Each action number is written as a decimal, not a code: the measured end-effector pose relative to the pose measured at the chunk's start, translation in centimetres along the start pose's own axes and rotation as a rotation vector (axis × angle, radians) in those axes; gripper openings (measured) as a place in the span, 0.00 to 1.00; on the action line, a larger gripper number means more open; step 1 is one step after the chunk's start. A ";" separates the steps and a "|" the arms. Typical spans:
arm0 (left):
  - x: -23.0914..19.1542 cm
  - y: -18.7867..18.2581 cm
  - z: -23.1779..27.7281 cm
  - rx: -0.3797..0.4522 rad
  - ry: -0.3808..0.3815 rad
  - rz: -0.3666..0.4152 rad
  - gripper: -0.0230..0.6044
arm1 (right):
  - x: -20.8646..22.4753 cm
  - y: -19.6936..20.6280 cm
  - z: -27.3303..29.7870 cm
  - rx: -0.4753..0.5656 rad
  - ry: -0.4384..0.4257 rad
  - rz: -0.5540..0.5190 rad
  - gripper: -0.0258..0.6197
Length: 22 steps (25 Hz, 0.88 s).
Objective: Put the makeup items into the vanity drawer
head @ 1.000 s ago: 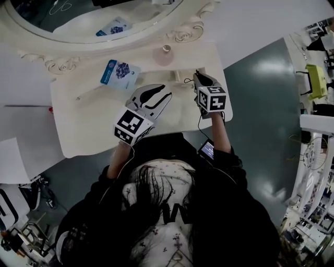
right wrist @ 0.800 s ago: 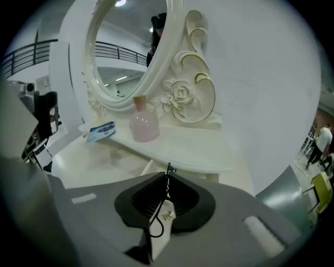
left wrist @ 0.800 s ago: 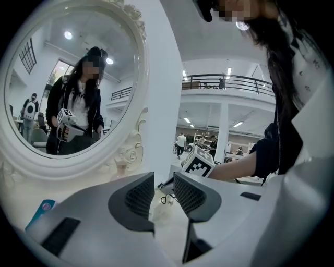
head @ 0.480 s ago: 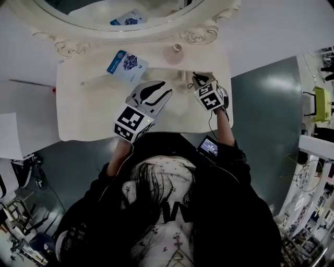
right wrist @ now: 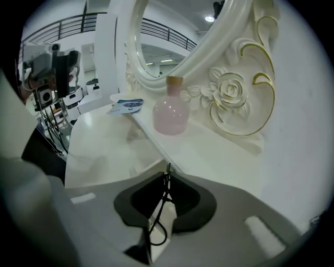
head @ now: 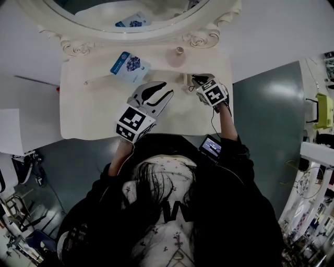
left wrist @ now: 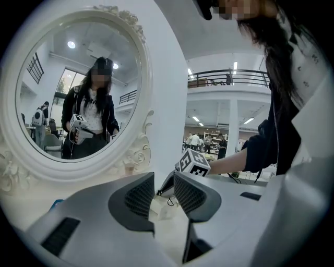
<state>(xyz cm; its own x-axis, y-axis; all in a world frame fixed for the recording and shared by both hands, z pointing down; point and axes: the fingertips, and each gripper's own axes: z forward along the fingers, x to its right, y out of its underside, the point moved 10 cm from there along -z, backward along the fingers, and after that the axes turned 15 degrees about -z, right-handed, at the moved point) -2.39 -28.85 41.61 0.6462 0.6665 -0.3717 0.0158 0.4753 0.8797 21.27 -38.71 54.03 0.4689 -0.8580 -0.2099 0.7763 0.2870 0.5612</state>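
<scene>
table (head: 86, 117) front left: wide open | back: bottle (head: 176, 56), blue packet (head: 129, 64) in the way | behind them: mirror (head: 104, 15) blocks

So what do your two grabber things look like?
The left gripper and the right gripper are pale grey plastic, with dark ribbed pads inside the jaws. Each carries a cube covered in black-and-white square markers. A thin black cable runs back from the right one. The sleeves are black.
</scene>
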 end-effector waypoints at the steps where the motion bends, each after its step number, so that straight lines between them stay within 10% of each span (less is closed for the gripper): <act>1: 0.0 0.0 0.0 0.001 -0.001 0.001 0.22 | 0.2 0.3 0.2 -0.005 0.007 0.015 0.11; 22: -0.1 0.2 -0.6 -0.002 -0.024 -0.007 0.22 | 1.4 1.8 -3.6 0.095 0.113 0.283 0.18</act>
<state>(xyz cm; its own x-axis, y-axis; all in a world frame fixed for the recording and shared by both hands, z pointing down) -2.90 -28.49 41.63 0.6644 0.6491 -0.3704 0.0188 0.4809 0.8766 24.85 -37.90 51.86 0.7085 -0.6955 -0.1195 0.5680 0.4615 0.6814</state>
